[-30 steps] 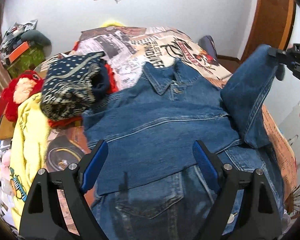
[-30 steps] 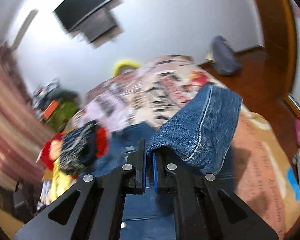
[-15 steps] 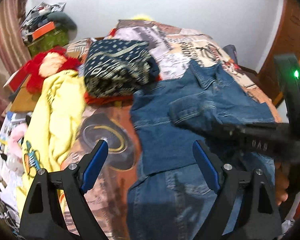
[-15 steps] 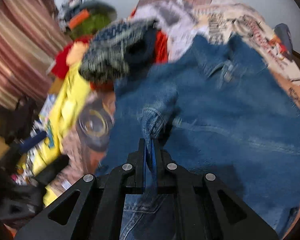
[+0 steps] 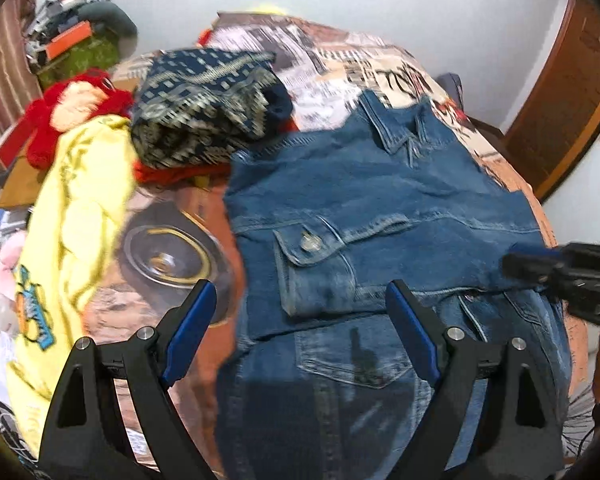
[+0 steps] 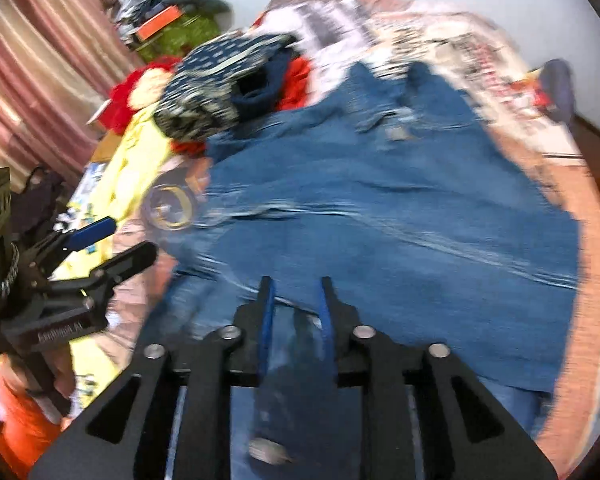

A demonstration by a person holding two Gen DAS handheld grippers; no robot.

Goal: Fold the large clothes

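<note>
Denim jacket (image 5: 380,208) spread on the bed (image 5: 372,60), sleeve folded across its front. Right hand-held gripper (image 6: 296,304) is opening, releasing the cloth; left hand-held gripper (image 5: 300,320) hovers spread, empty. Next: grasp the hem.

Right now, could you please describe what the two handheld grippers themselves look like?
Both match: the left gripper and right gripper have black, angular, two-finger frames with triangular cut-outs and round silver bolt heads at the joints. Blue pads line the inner faces of the fingers. Pale embossed lettering, too blurred to read, marks each body's side. A black-and-white braided cord wraps the left gripper's body. No sleeves show.
</note>
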